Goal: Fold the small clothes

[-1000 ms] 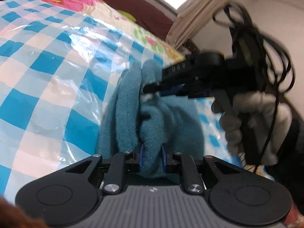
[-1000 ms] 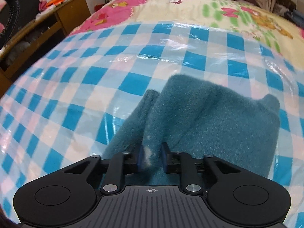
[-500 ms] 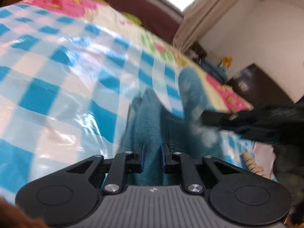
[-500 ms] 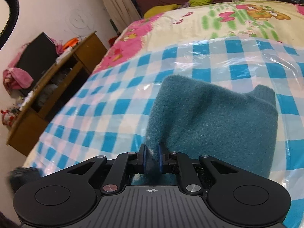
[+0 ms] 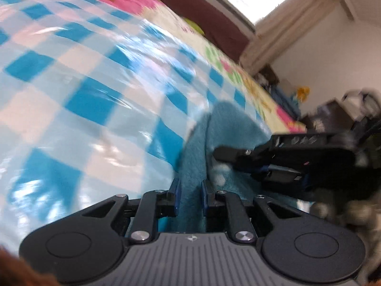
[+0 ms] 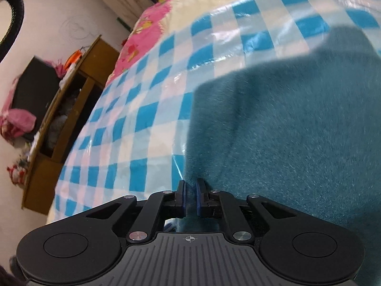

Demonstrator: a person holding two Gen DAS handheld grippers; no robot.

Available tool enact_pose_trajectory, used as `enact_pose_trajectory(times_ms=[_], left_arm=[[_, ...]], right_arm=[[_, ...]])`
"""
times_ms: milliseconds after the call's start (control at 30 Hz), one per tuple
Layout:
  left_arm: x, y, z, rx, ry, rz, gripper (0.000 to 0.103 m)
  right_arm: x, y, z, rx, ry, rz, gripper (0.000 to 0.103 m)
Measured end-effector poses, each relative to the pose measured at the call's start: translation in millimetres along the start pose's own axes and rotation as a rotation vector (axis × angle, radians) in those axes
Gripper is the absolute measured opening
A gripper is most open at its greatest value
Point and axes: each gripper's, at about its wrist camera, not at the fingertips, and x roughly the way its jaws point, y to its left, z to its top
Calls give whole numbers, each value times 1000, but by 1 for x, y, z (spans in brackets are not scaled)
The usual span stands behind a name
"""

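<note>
Both grippers pinch the same teal fleece garment (image 6: pixel 297 124), which lies on a blue-and-white checked plastic sheet (image 5: pixel 90 90) spread over the bed. The left gripper (image 5: pixel 189 191) has its jaws closed on a raised fold of the fleece — the cloth stands up between its blue pads (image 5: pixel 175 196). The right gripper (image 6: pixel 189 199) clamps the garment's near left edge, jaws nearly together. A wooden cabinet (image 6: pixel 62 124) stands beside the bed, and the right gripper (image 5: pixel 273 164) crosses the left wrist view, blurred.
</note>
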Motion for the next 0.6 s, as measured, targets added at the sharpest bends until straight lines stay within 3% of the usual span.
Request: enact_pose_trajectory(times_ms=[133, 300, 367, 467, 600], left_arm=[[-33, -11, -10, 70, -53, -22, 21], [-36, -48, -26, 201, -1, -110, 21], [-21, -53, -33, 236, 54, -38, 21], [2, -45, -39, 212, 160, 74, 21], [5, -30, -36, 111, 191, 58, 16]], right_arm=[[8, -4, 3, 33, 21, 3, 9], [13, 3, 2, -12, 37, -21, 9], [14, 3, 3, -30, 52, -19, 9], [17, 3, 7, -70, 98, -7, 9], [7, 4, 8, -95, 101, 14, 12]])
